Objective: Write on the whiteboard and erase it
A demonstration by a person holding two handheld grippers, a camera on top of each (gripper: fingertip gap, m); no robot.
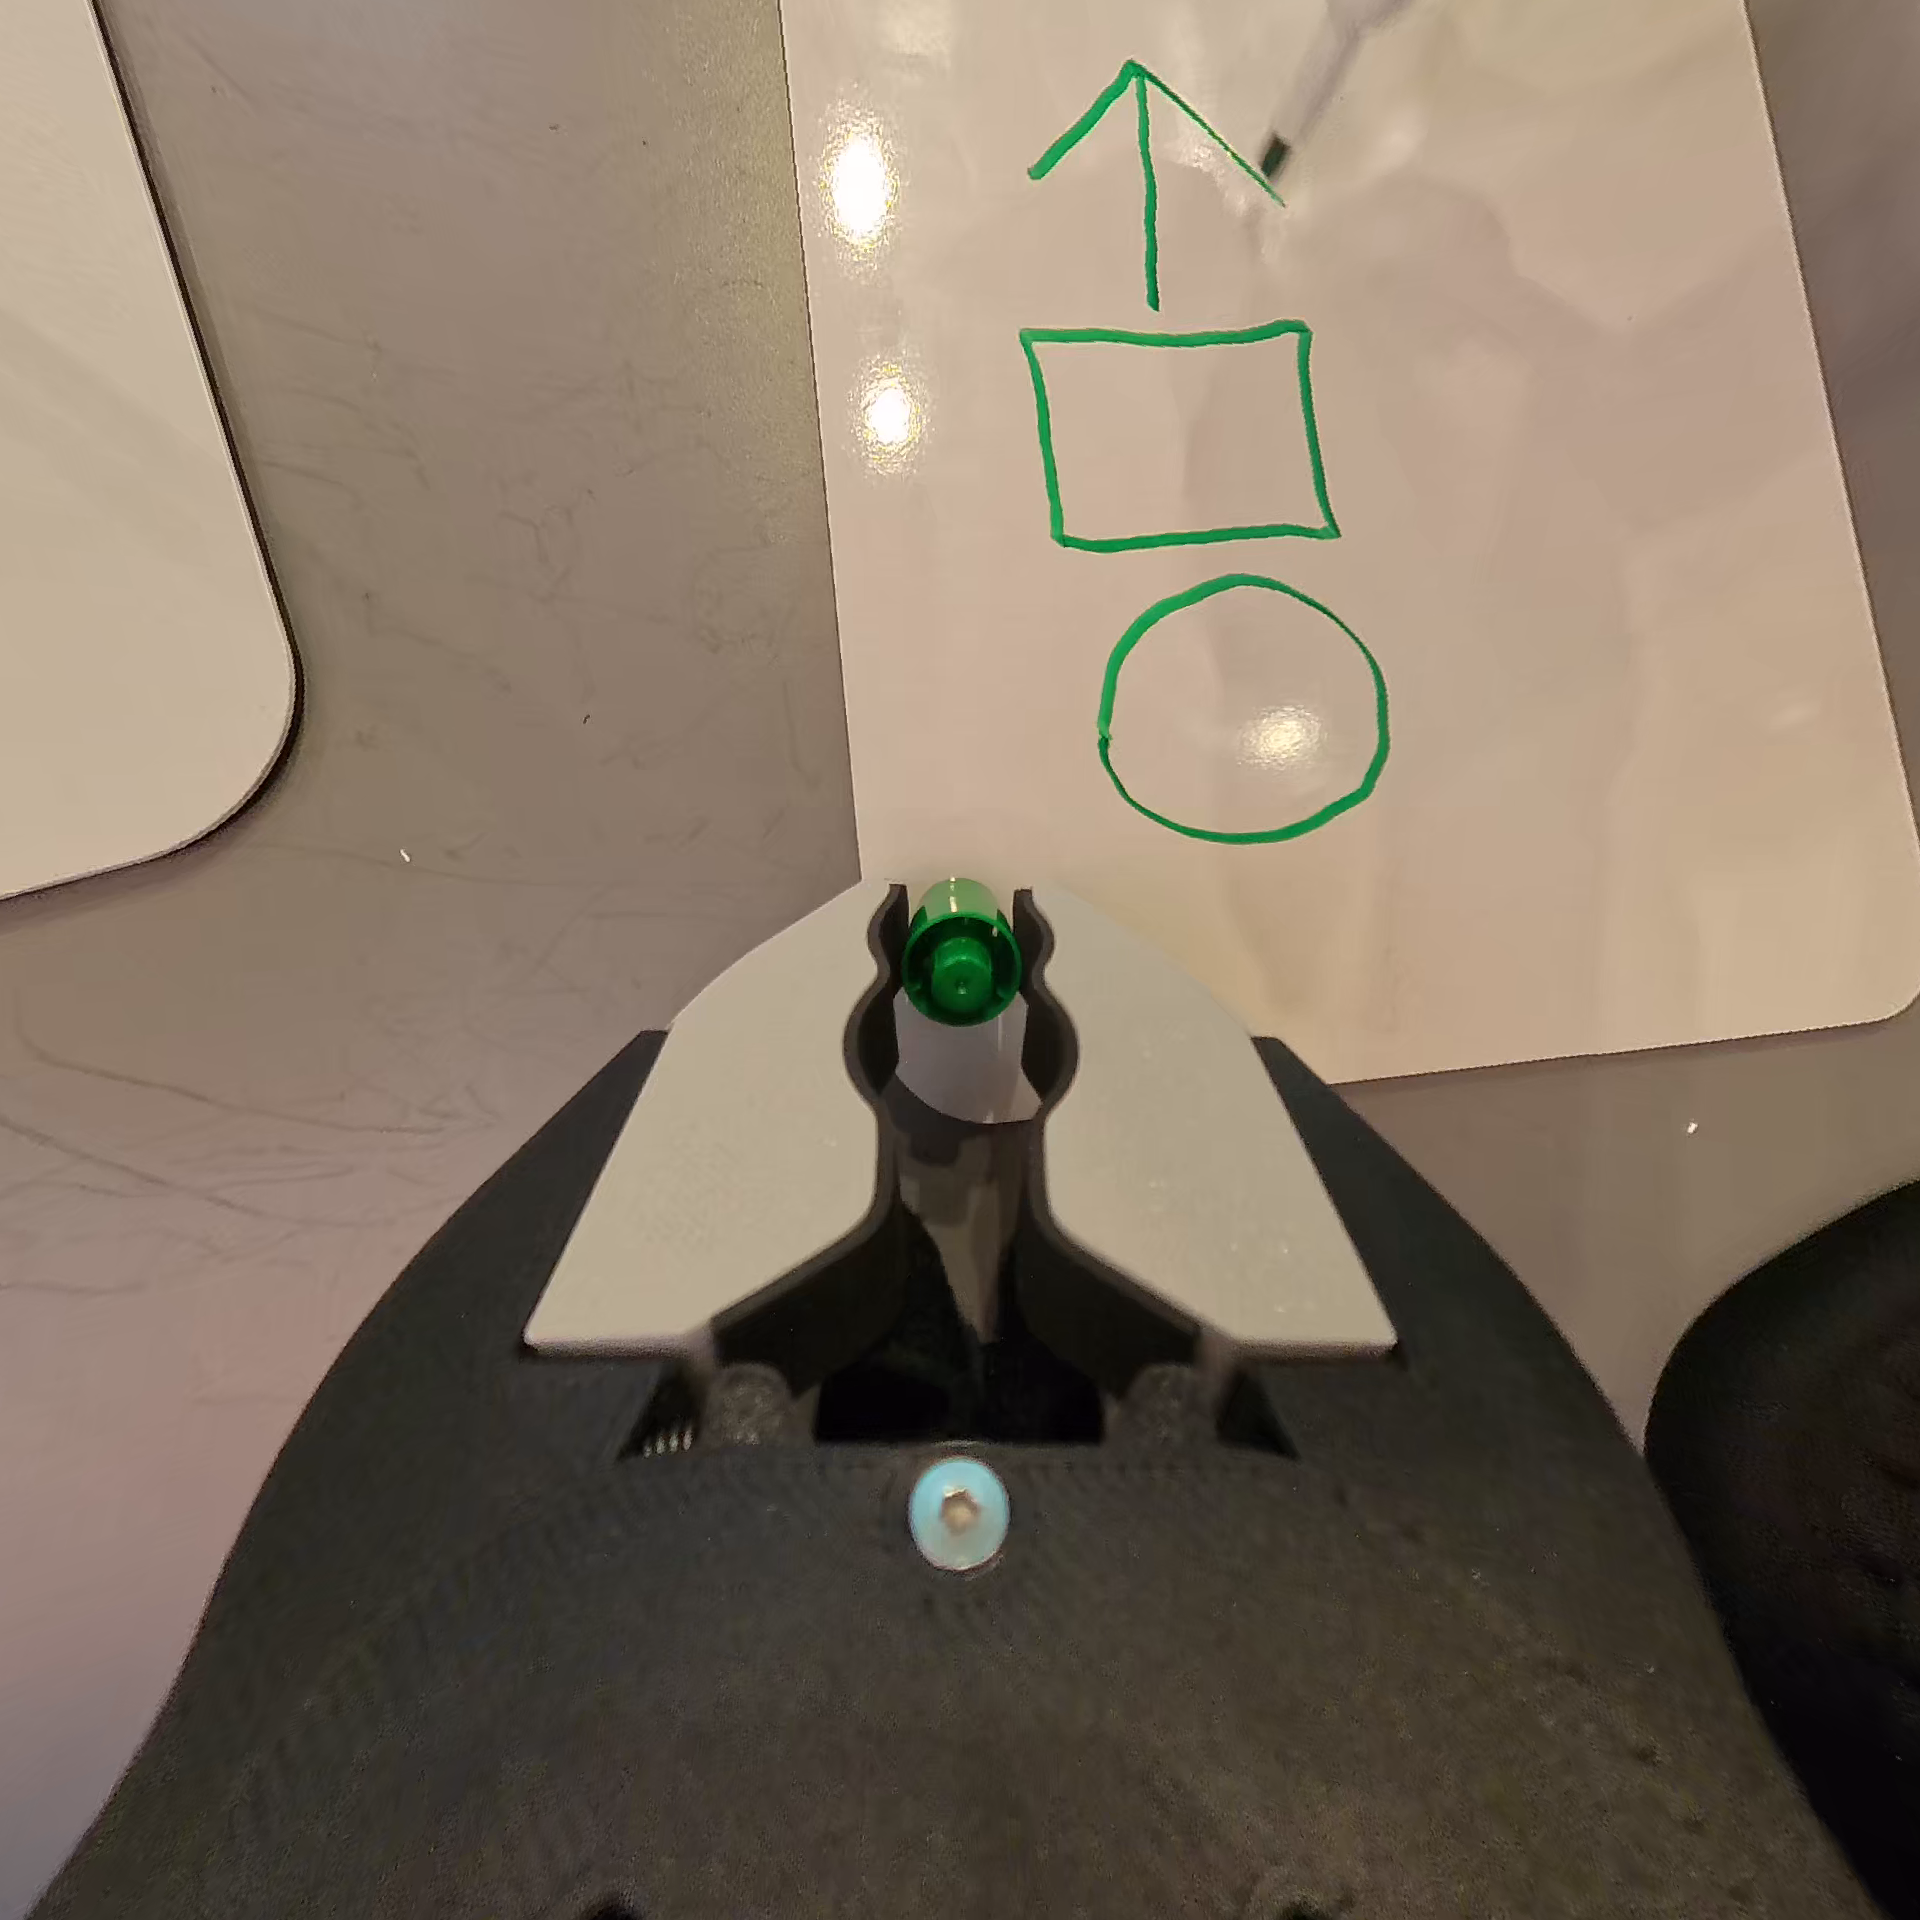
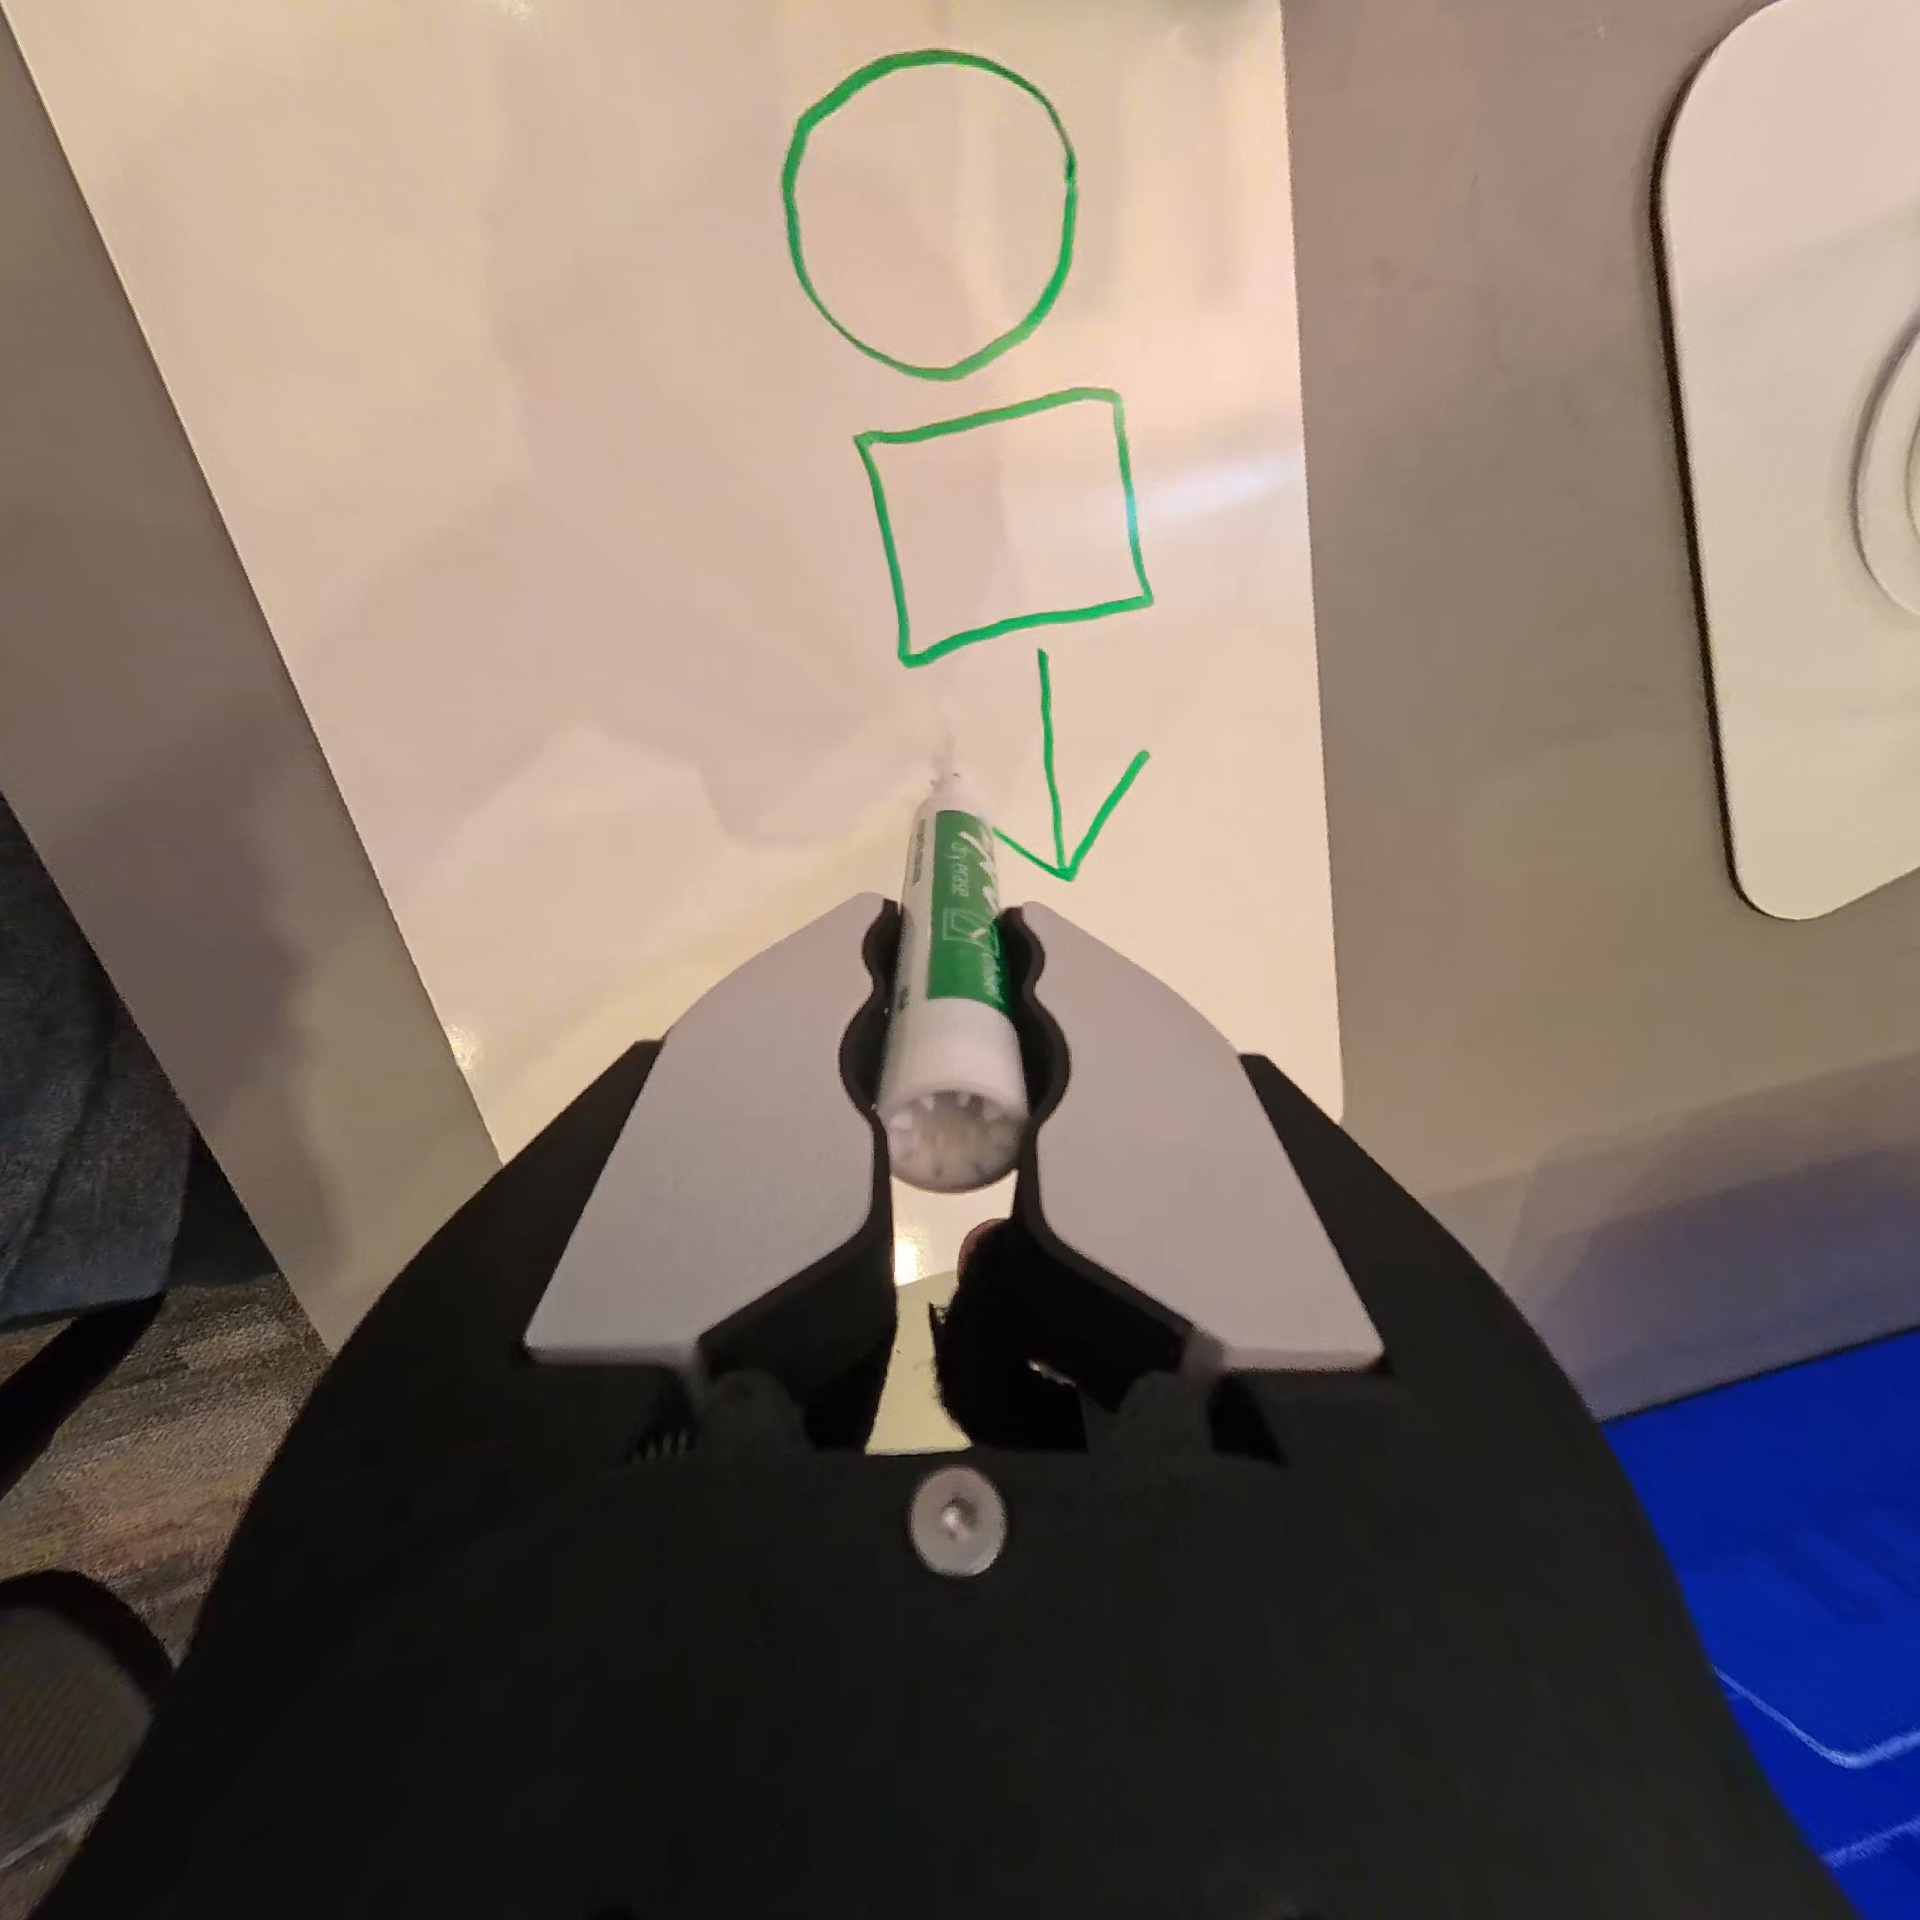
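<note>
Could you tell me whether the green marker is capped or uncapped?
Uncapped: the left gripper holds the green cap, while the marker sits in the right gripper.

Scuffed grey table (image 1: 499, 468) under whiteboard (image 1: 1558, 623), second white board (image 1: 104, 520).

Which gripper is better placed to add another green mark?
Right. The right gripper holds the marker, tip down by the arrow on the whiteboard. The left gripper holds only the green cap.
</note>
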